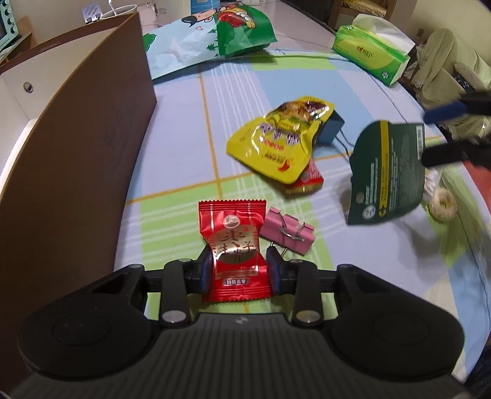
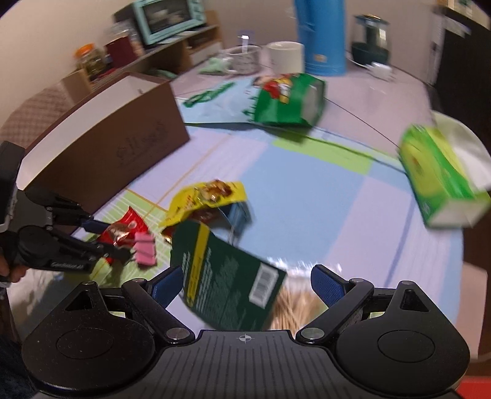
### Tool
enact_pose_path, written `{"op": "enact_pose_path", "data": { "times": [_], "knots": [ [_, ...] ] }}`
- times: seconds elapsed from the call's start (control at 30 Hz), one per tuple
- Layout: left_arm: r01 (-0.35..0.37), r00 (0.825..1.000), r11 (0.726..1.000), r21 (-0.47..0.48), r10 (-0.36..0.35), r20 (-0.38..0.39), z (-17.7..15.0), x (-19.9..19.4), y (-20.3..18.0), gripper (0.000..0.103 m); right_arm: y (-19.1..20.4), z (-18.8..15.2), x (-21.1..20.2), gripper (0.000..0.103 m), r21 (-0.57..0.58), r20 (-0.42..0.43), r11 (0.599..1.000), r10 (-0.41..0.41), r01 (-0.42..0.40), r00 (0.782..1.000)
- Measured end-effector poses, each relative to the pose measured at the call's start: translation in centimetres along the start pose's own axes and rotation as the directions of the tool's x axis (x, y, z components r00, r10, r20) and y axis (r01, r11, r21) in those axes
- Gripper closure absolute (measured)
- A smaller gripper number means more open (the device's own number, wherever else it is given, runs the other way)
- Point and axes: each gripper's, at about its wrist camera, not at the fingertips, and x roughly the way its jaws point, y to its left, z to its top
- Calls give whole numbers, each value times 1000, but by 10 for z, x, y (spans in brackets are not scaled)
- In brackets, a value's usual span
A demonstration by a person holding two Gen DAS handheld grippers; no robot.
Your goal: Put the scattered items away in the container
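My left gripper (image 1: 240, 270) is shut on a red candy packet (image 1: 233, 242), which lies on the checked tablecloth next to the tall brown box (image 1: 92, 138). From the right wrist view, the left gripper (image 2: 113, 241) holds that packet (image 2: 129, 227) in front of the brown box (image 2: 107, 147). My right gripper (image 2: 248, 285) is open, its blue pads spread wider than the dark green packet (image 2: 227, 276) tilted between them. Only the left pad touches this packet. At the right edge of the left wrist view, the dark green packet (image 1: 389, 172) hangs tilted below the right gripper (image 1: 426, 138).
A pink binder clip (image 1: 287, 231) lies right of the candy. A yellow snack bag (image 1: 276, 141) lies over a red packet (image 1: 310, 181) and a blue object (image 1: 331, 129). Farther back are a large green bag (image 1: 242, 27) and a green tissue pack (image 1: 371, 55). A blue flask (image 2: 319, 40) and white mug (image 2: 284, 58) stand behind.
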Motion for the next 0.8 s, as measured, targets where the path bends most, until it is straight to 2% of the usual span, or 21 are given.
{"op": "enact_pose_path", "data": {
  "times": [0.1, 0.13, 0.17, 0.2, 0.23, 0.27, 0.4, 0.6, 0.67, 0.7, 0.8],
  "knots": [
    [3, 1000, 1000, 3, -3, -12, -9, -7, 0, 73, -2, 1, 13, 11, -54, -32, 998, 26, -28, 999],
    [7, 1000, 1000, 5, -6, -17, -11, -9, -1, 73, -1, 0, 14, 14, -75, -45, 996, 39, -43, 998],
    [9, 1000, 1000, 8, -9, -19, -14, -12, -1, 73, 1, -1, 14, 27, -95, -58, 994, 54, -60, 997],
    [13, 1000, 1000, 10, -12, -18, -16, -16, -1, 73, 2, -2, 12, 47, -104, -73, 991, 72, -80, 995],
    [18, 1000, 1000, 12, -17, -18, -18, -19, -2, 73, 3, -4, 9, 58, -107, -88, 989, 92, -102, 992],
    [24, 1000, 1000, 14, -24, -20, -20, -21, -2, 73, 3, -6, 6, 59, -110, -103, 986, 112, -123, 988],
    [35, 999, 999, 19, -34, -42, -28, -25, -4, 73, 16, -21, -9, 59, -128, -140, 976, 160, -178, 977],
    [37, 997, 999, -37, -40, -59, -33, -24, 2, 73, -3, -20, 2, 57, 65, -93, 987, 151, -145, 984],
    [37, 998, 999, -41, -39, -56, -32, -25, 3, 72, -10, -19, 6, 28, 134, -76, 982, 144, -133, 987],
    [34, 998, 999, -40, -36, -54, -32, -25, 3, 72, -13, -16, 9, 17, 161, -68, 977, 153, -140, 986],
    [28, 998, 998, -49, -30, -57, -31, -24, 4, 72, -19, -6, 22, 17, 218, -48, 960, 193, -179, 980]
  ]
}}
